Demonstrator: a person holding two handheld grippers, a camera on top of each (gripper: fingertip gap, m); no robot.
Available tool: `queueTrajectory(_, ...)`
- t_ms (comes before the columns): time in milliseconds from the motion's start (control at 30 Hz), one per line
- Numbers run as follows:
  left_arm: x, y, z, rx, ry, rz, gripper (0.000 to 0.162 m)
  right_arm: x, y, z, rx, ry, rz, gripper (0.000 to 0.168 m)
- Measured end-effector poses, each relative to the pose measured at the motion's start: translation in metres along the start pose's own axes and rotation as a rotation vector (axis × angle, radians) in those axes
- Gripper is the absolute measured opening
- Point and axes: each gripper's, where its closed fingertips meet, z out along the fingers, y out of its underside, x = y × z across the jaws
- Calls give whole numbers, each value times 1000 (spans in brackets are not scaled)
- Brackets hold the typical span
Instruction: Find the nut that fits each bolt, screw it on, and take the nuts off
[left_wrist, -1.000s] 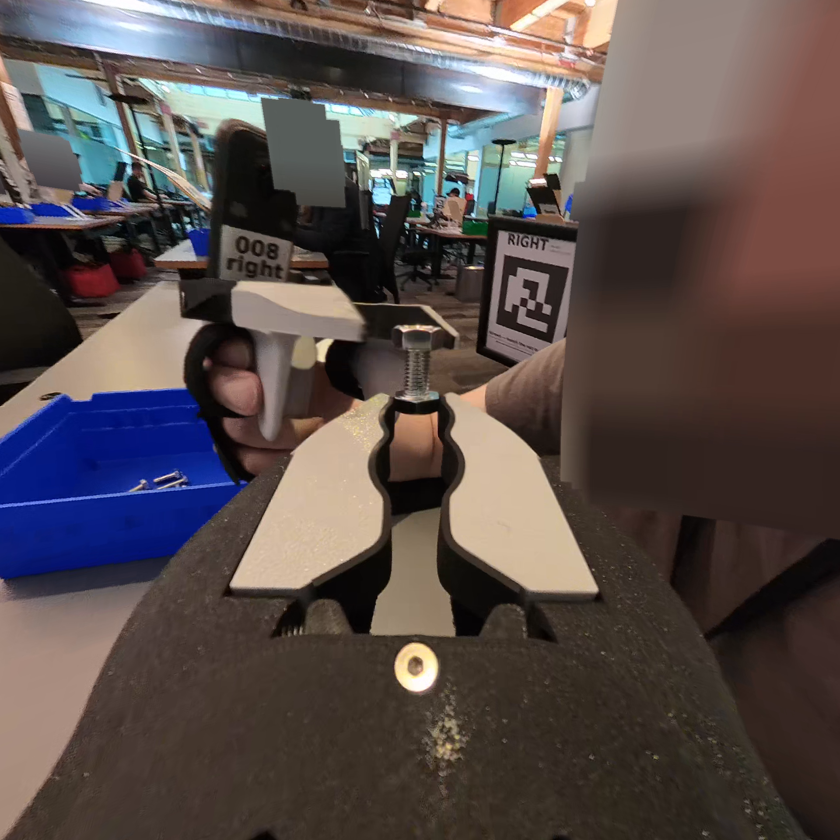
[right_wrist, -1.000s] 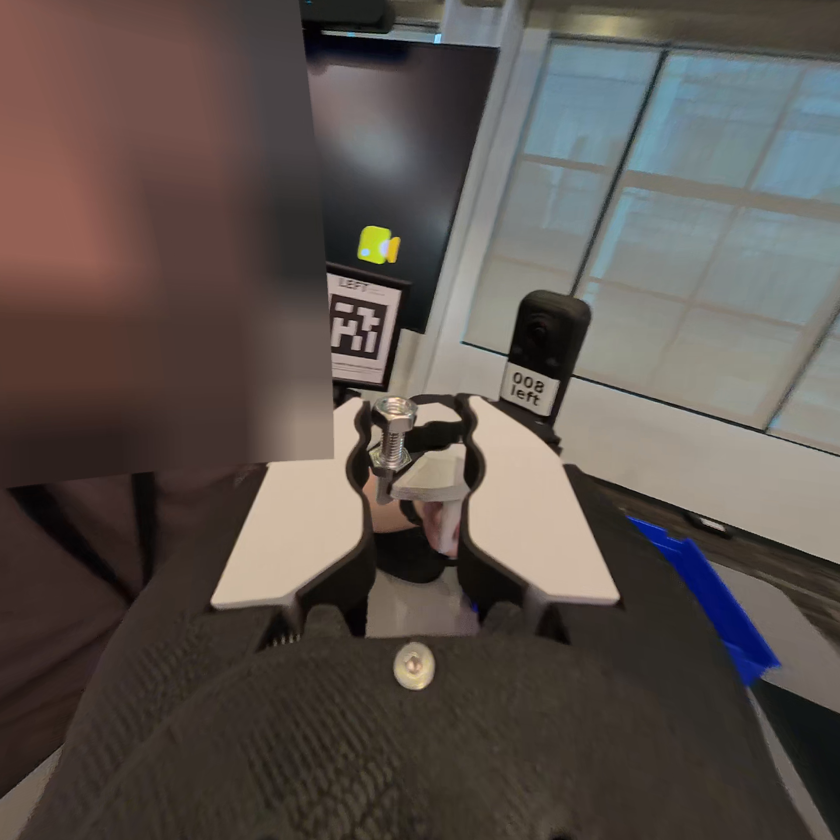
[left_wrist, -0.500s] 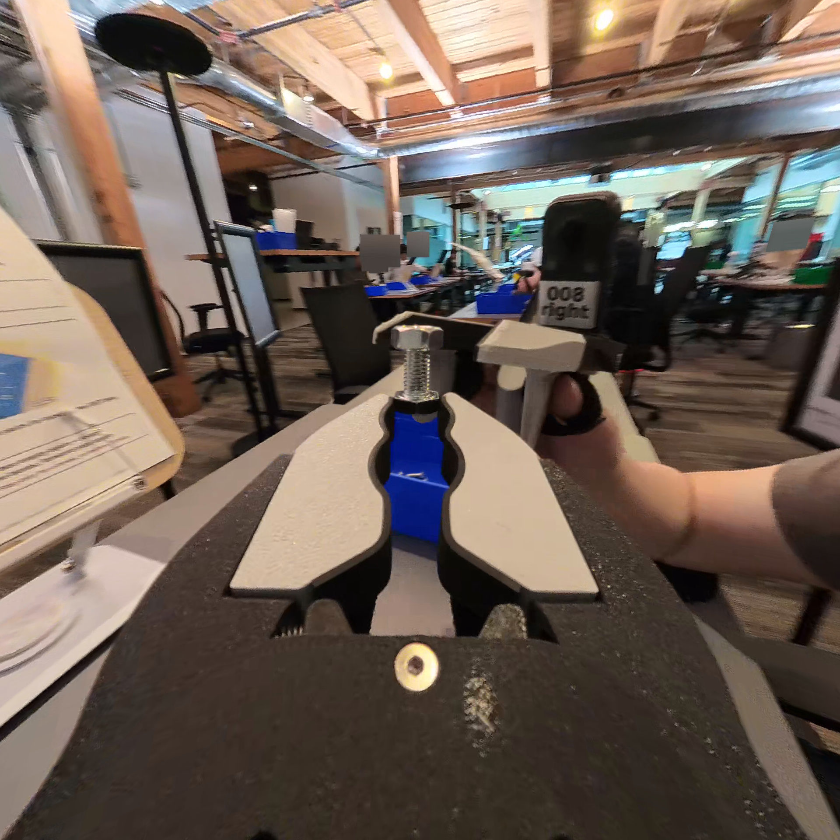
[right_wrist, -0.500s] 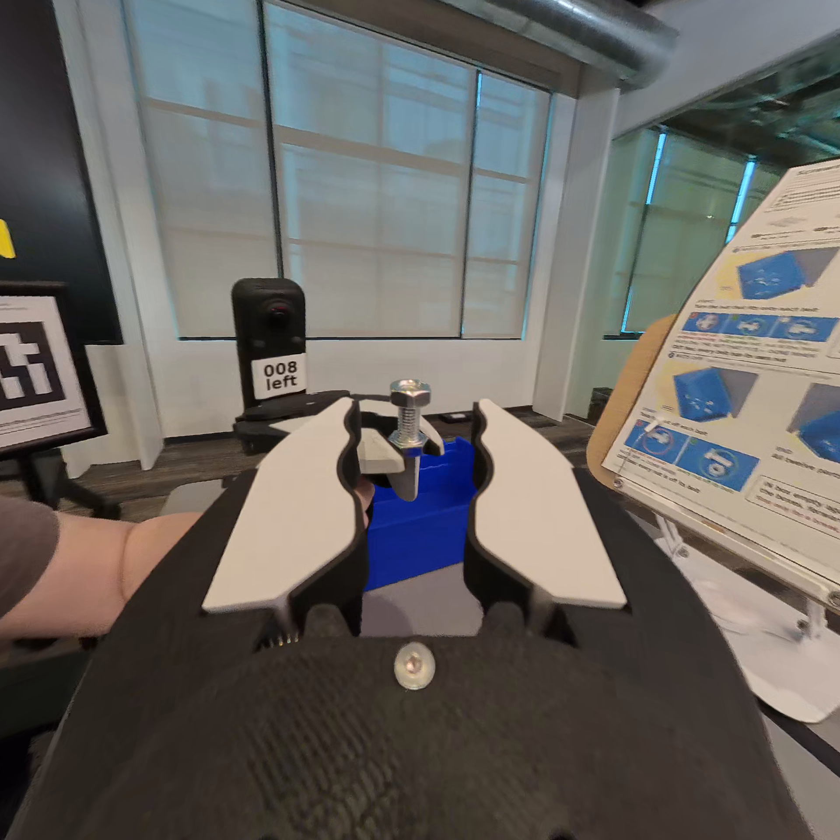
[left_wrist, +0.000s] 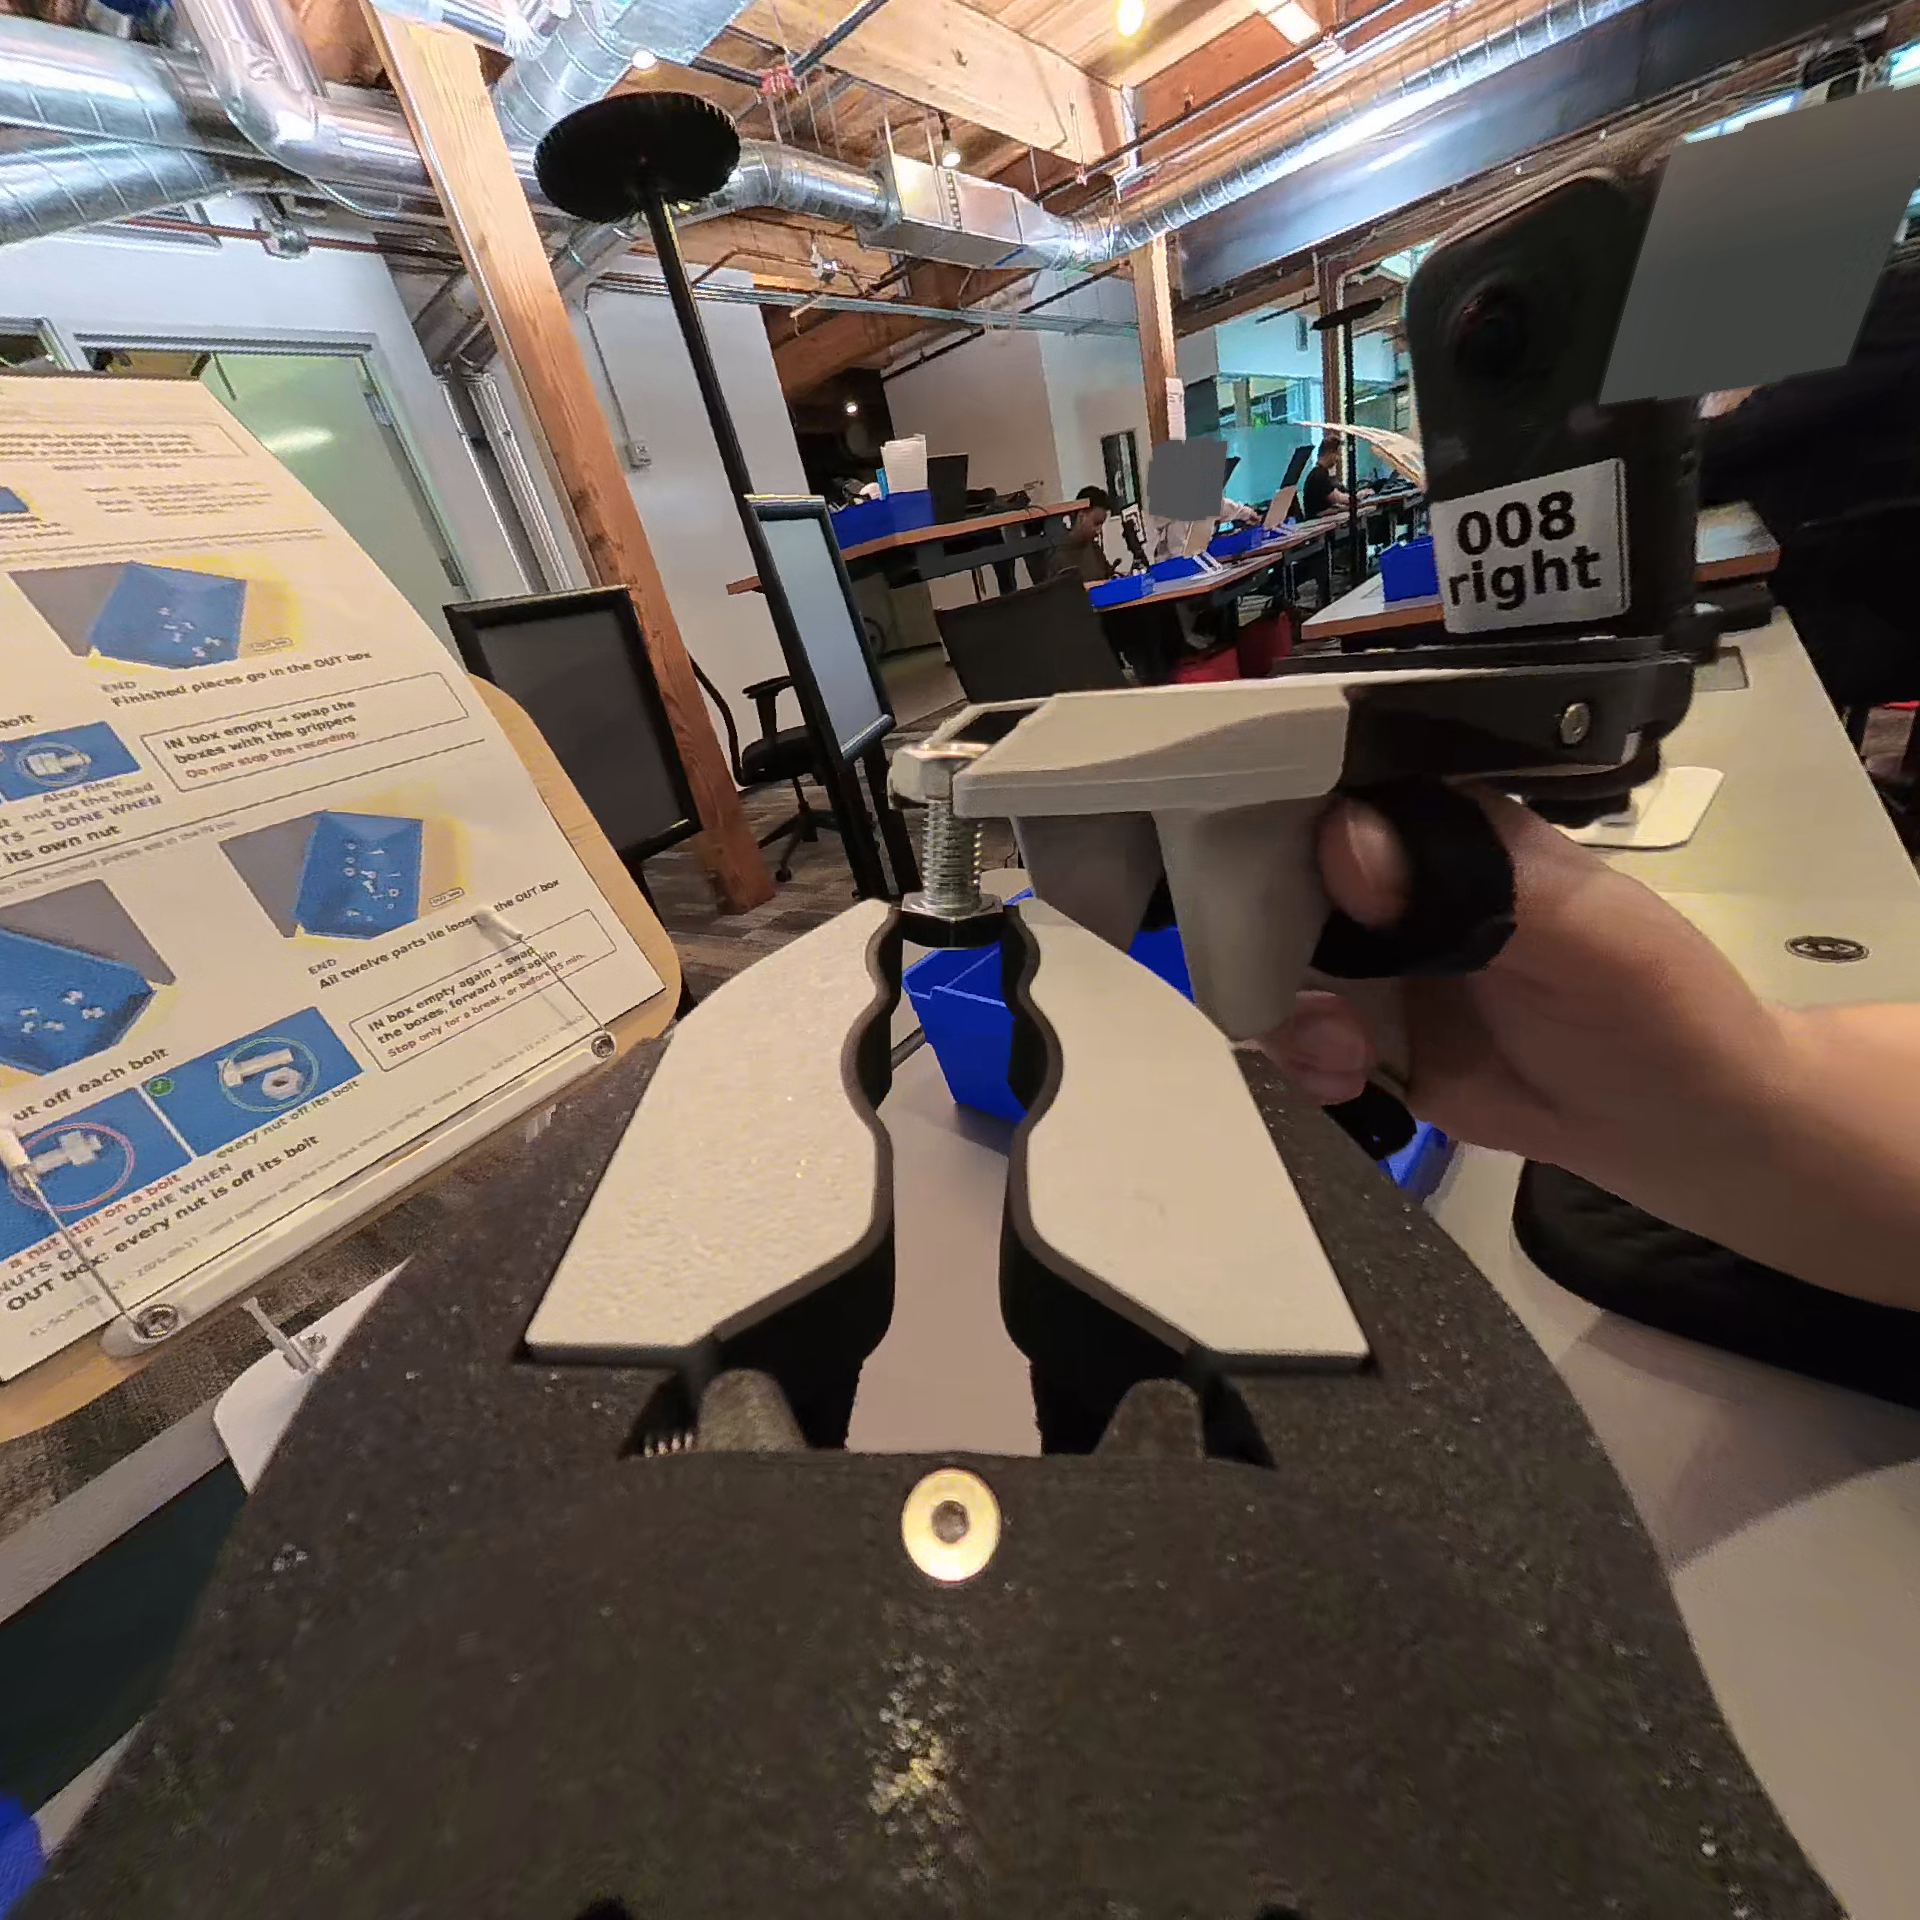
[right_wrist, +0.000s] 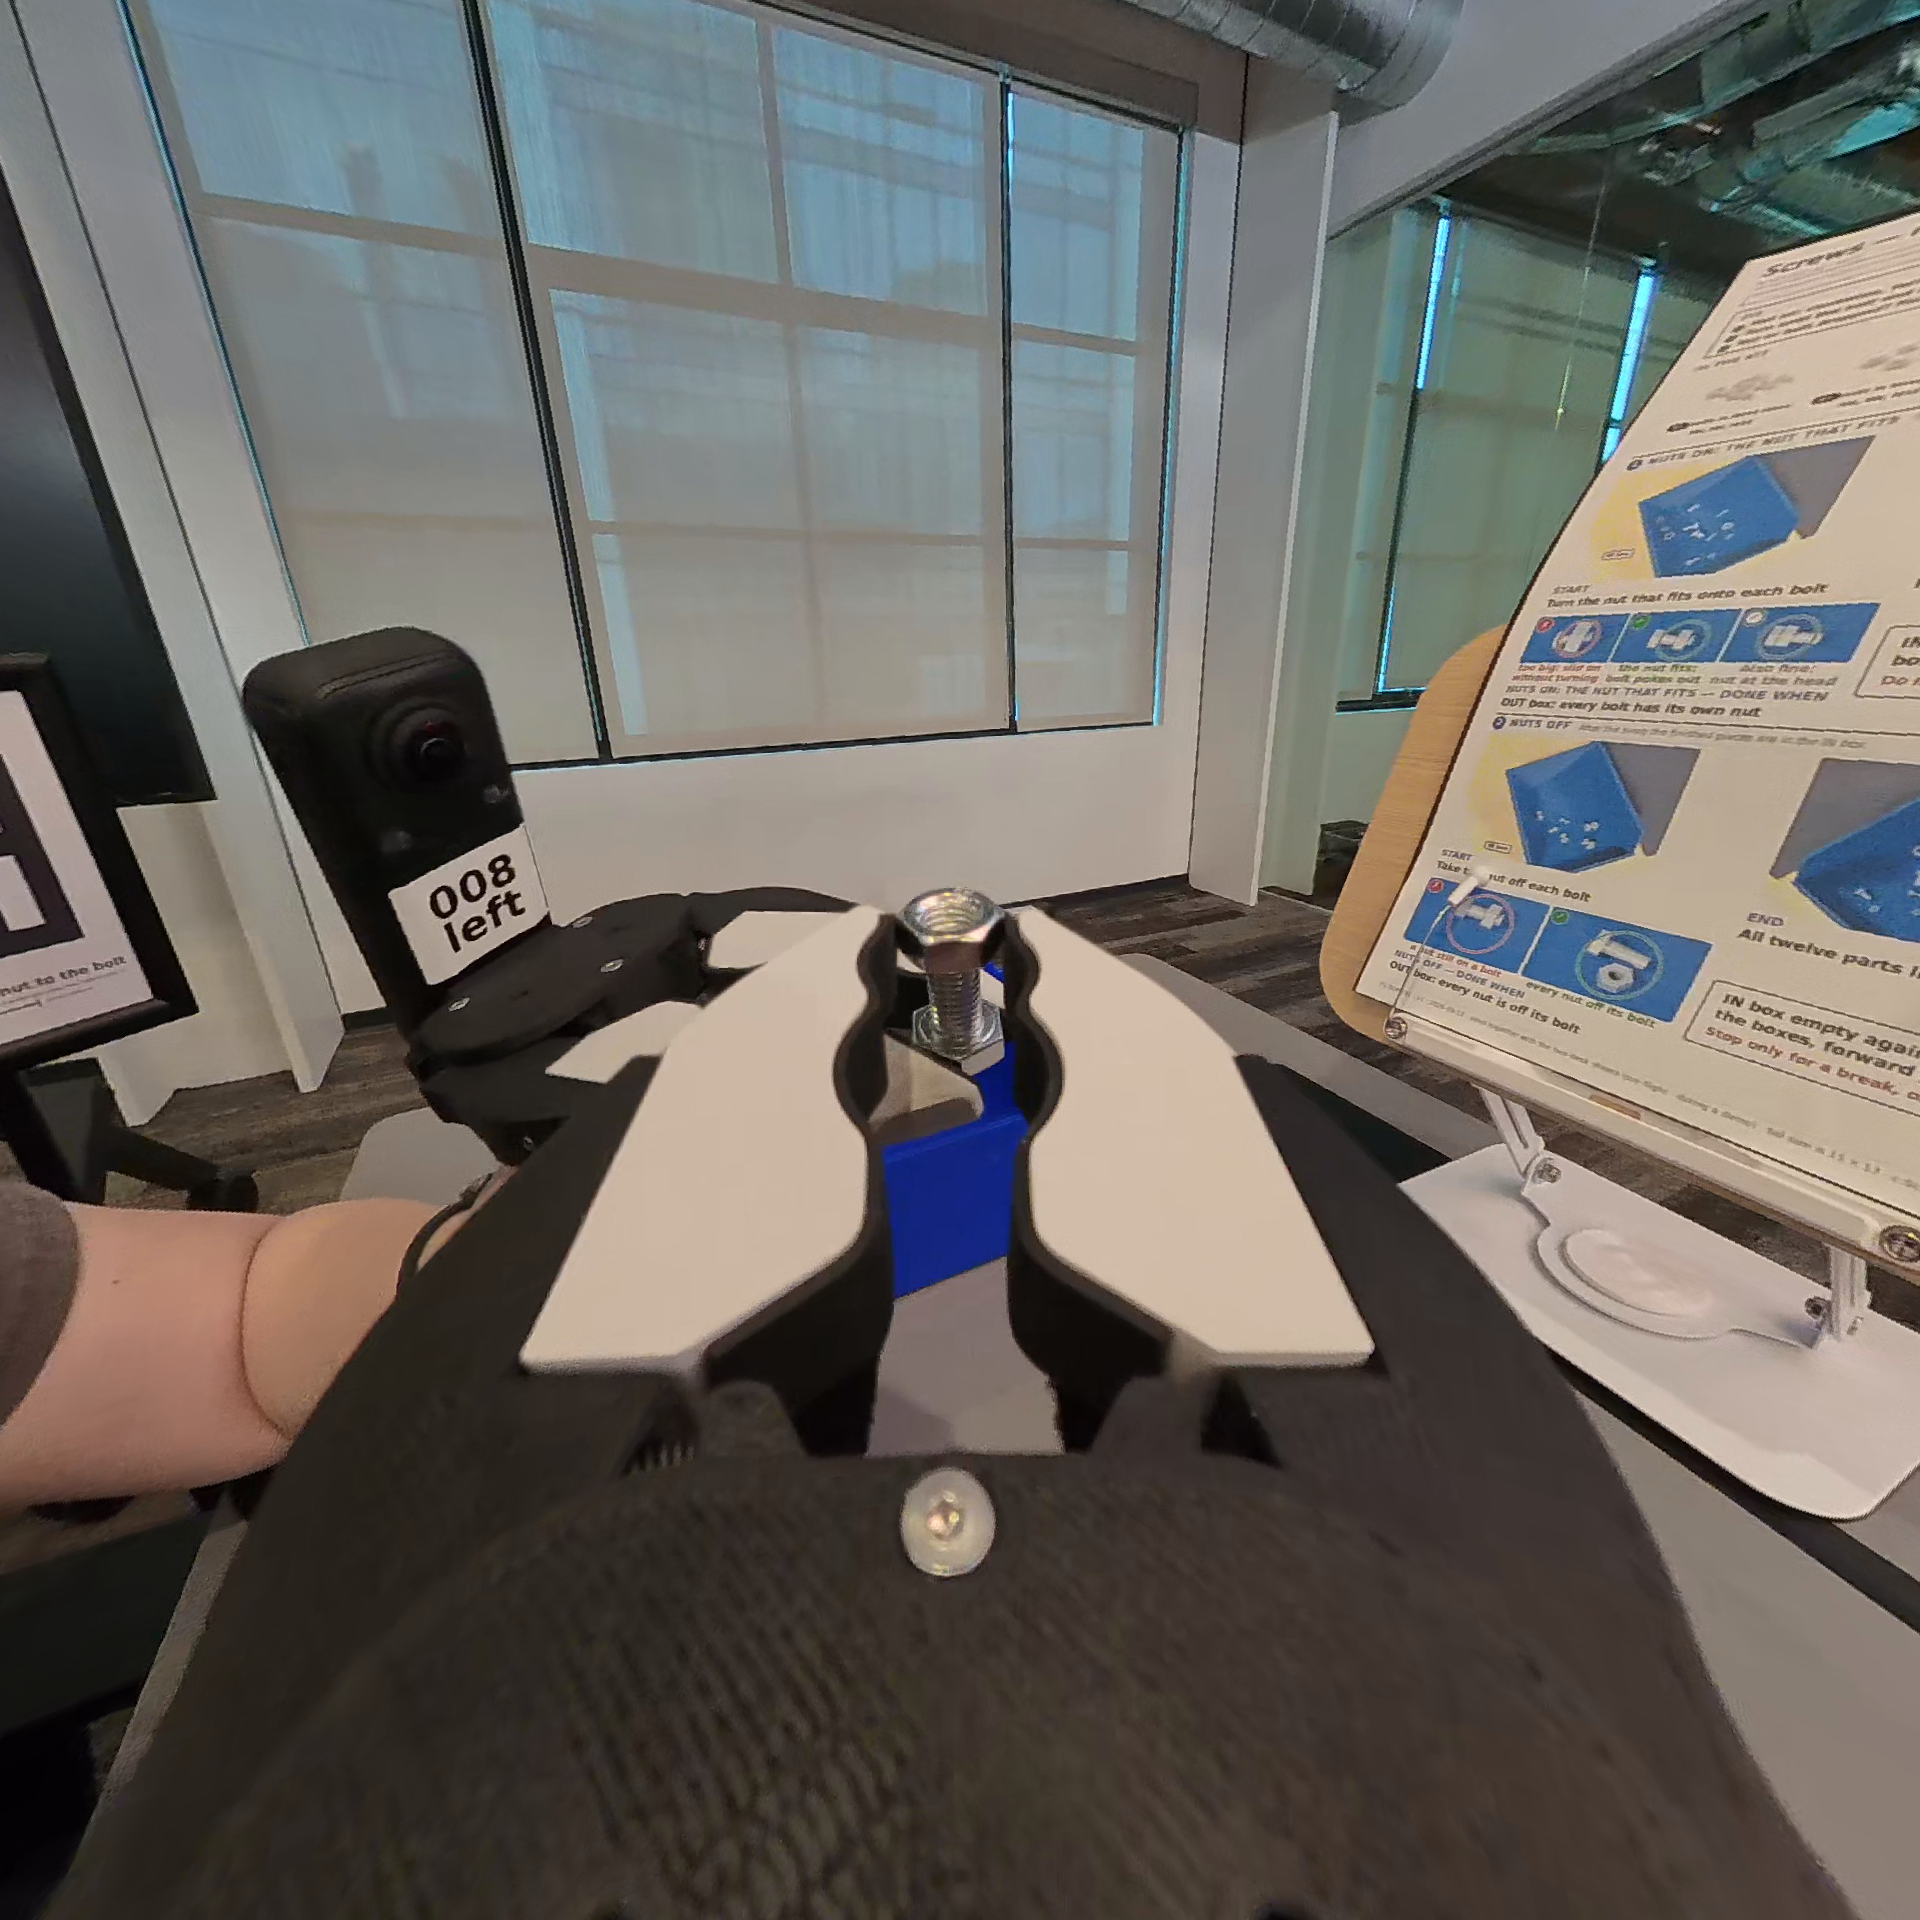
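A silver bolt (left_wrist: 948, 847) stands upright between the two grippers, held above the table. My left gripper (left_wrist: 948, 925) is shut on the dark hex nut (left_wrist: 948, 918) at the lower end of the bolt's thread. My right gripper (right_wrist: 951, 935) is shut on the bolt's hex head (right_wrist: 951, 928). In the left wrist view the right gripper (left_wrist: 971, 753) comes in from the right, level, over the bolt's head. In the right wrist view the nut (right_wrist: 956, 1031) sits below the head, on the thread, and the left gripper's body (right_wrist: 623, 987) reaches in from the left.
A blue bin (left_wrist: 966, 1039) stands on the grey table (left_wrist: 1714, 894) just beyond the grippers; it also shows in the right wrist view (right_wrist: 935, 1174). An instruction board (left_wrist: 260, 831) on a white stand (right_wrist: 1621, 1288) stands close by. A person's hand (left_wrist: 1507, 1039) holds the right gripper. The grippers are tip to tip, or close to it.
Both grippers have swung round together with the bolt, so the background has turned. The right gripper was open around the bolt's head half a second ago and is now shut on it.
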Motion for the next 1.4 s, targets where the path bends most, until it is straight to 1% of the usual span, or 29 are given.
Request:
queueTrajectory(100,5,-5,-2,12,61,-22,17,-5,-4,-1,-9,-51,-27,20)
queueTrajectory(167,11,-10,-4,22,142,-43,17,-13,-8,-3,-10,-136,-65,20)
queueTrajectory(267,32,-21,-11,47,365,-116,17,-34,-14,-11,0,-381,-65,20)
queueTrajectory(367,59,-26,-22,44,613,-189,17,-54,-17,-30,6,-652,-37,20)
queueTrajectory(433,79,-26,-33,8,801,-262,17,-68,-14,-45,7,-828,-11,20)
queueTrajectory(500,92,-26,-40,4,915,-312,17,-78,-12,-55,14,-950,27,20)
queueTrajectory(600,95,-26,-40,26,941,-339,18,-80,-12,-57,19,-998,70,20)
queueTrajectory(767,93,-27,-41,28,934,-337,18,-78,-18,-58,54,-992,73,20)
queueTrajectory(867,91,-26,-39,30,918,-335,18,-69,-25,-57,81,-965,110,20)
queueTrajectory(900,89,-27,-38,32,912,-341,17,-63,-27,-55,64,-922,101,20)
queueTrajectory(967,83,-28,-38,29,890,-349,18,-39,-30,-55,-29,-769,13,20)
queueTrajectory(1000,79,-29,-38,29,875,-345,17,-20,-29,-60,-115,-660,-56,20)
queueTrajectory(1033,76,-31,-39,33,860,-336,17,6,-24,-67,-230,-516,-142,20)
queueTrajectory(1100,69,-35,-41,38,829,-304,17,81,-2,-98,-501,-148,-302,20)
queueTrajectory(1133,66,-36,-42,41,813,-286,17,114,13,-121,-634,-6,-303,20)
queueTrajectory(1200,61,-39,-44,44,795,-266,18,162,49,-164,-842,153,-163,20)
queueTrajectory(1233,60,-41,-45,47,791,-262,18,179,70,-180,-915,191,-89,20)
queueTrajectory(1300,58,-44,-47,53,784,-255,18,201,116,-206,-1051,189,38,21)
queueTrajectory(1400,59,-45,-49,49,783,-236,18,206,174,-226,-1197,76,116,22)
